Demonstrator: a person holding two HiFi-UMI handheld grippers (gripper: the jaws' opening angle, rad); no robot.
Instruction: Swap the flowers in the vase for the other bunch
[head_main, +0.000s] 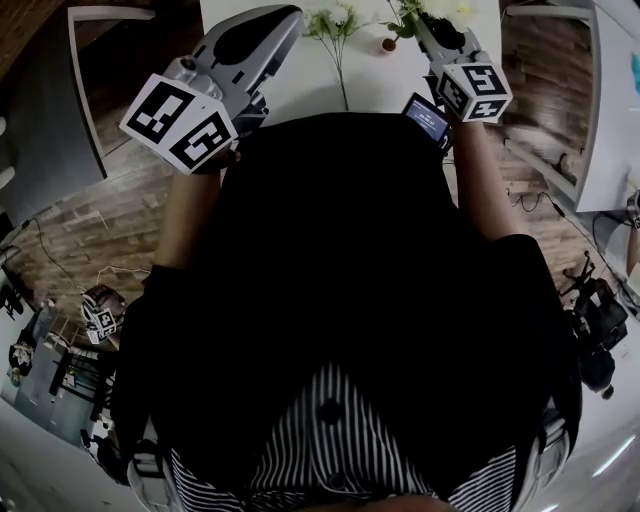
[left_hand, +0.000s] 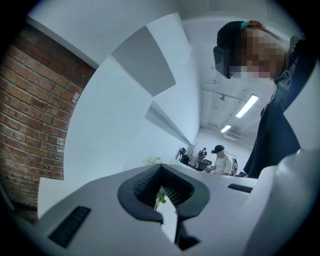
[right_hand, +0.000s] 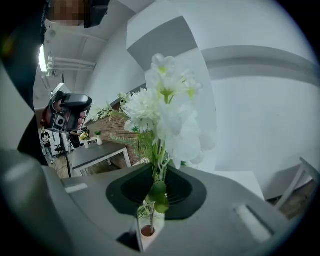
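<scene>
The head view's top edge cuts off the flowers (head_main: 410, 12). The vase (right_hand: 147, 231) shows only its mouth; the right gripper (right_hand: 152, 215) hides the rest. Dark clothing (head_main: 350, 280) covers the tabletop's (head_main: 300, 85) near edge.

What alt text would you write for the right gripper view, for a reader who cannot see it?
The right gripper is shut on the stems of a bunch of white flowers, over a small vase on a white table. A brick wall stands behind.
</scene>
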